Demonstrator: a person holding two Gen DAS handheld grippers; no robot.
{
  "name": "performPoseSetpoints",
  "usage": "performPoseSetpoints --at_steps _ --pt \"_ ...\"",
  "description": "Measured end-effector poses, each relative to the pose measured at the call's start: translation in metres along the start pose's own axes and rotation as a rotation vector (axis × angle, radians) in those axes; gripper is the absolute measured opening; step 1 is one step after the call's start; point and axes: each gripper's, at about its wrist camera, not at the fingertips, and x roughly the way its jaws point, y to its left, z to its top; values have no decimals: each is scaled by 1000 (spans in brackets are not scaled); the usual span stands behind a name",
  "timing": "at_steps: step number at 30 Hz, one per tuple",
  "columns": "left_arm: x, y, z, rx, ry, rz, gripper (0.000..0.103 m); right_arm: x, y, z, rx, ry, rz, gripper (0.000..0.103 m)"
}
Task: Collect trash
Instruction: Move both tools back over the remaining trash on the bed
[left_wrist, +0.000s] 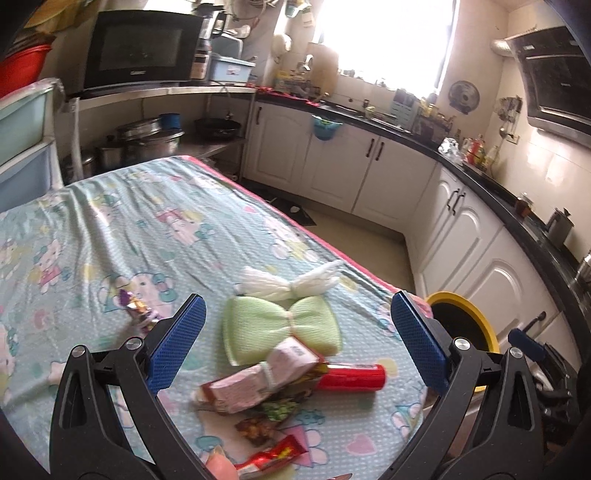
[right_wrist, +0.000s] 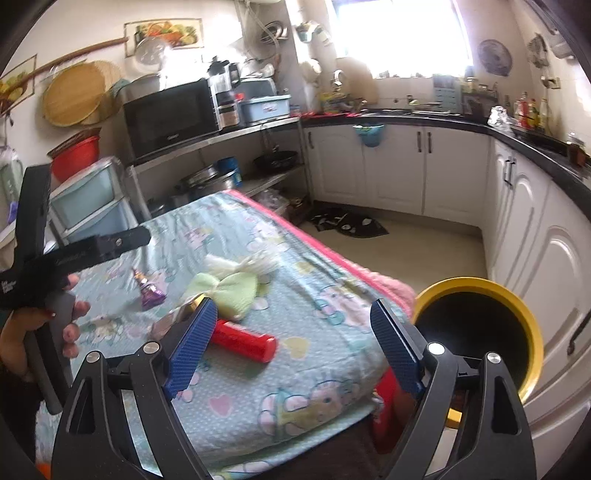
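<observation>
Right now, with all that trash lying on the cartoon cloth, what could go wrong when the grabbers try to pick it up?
The red tube lies on its side near the table's edge; a nudge might roll it off, missing the yellow-rimmed bin. The wrappers overlap in a pile, so the open left gripper may lift several or drop one. The wrinkled cloth could get pinched along with thin wrappers. The right gripper is open too.

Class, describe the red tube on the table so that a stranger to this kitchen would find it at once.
Start at the table under the pale green cartoon-print cloth, and go to the edge nearest the yellow-rimmed black bin. There, beside a pile of crumpled snack wrappers and in front of a light green bow-shaped sponge, lies the glossy red cylindrical tube. It alone is smooth, round and plain red.
</observation>
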Motion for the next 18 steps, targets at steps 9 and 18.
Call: performPoseSetpoints --at_steps 9,18 --pt "7 46 -4 -71 4 88 92 32 39 -7 -62 79 95 82" --pt "25 92 -16 -151 39 172 92 83 67 -11 -62 191 197 82"
